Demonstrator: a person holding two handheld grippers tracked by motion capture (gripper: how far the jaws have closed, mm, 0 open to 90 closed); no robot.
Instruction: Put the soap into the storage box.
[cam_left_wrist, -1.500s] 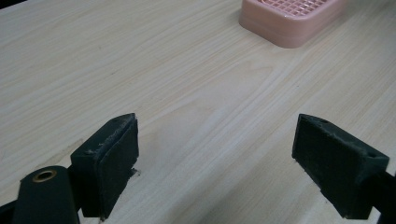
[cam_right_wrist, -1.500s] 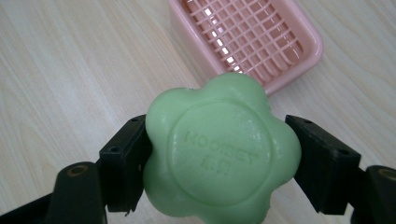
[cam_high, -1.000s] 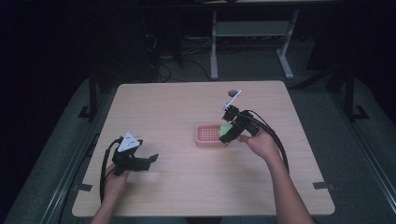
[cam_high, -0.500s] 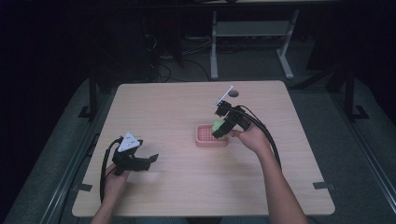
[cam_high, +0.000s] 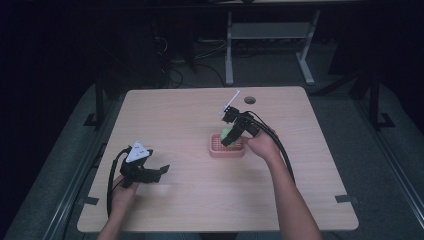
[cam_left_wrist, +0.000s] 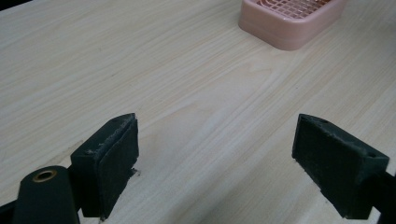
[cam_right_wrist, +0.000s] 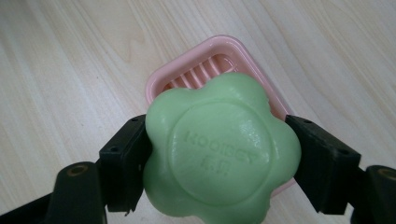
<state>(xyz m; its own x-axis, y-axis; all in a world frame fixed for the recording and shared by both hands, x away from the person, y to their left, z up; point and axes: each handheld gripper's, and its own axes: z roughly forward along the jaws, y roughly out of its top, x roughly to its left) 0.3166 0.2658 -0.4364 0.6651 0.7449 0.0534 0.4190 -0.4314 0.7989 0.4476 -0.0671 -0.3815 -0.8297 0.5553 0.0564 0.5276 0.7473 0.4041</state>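
- While clamped between both jaws of the right gripper (cam_right_wrist: 219, 163), green flower-shaped soap bar (cam_right_wrist: 219, 151) held directly above pink slatted soap dish (cam_right_wrist: 219, 58); raised lettering on the face, too faint to read.
- Seen from the high view: right gripper (cam_high: 229, 138) tilted down over the soap dish (cam_high: 226, 149), soap (cam_high: 226, 133) a small green patch at its tip; contact with the dish not discernible.
- Dish near the middle of the light wooden table (cam_high: 190, 115).
- Left gripper (cam_high: 161, 170) low over the table's near-left area, well apart from the dish, jaws spread wide with nothing between.
- Ahead of the left gripper (cam_left_wrist: 217, 154), bare wood grain and the dish's corner (cam_left_wrist: 292, 23).
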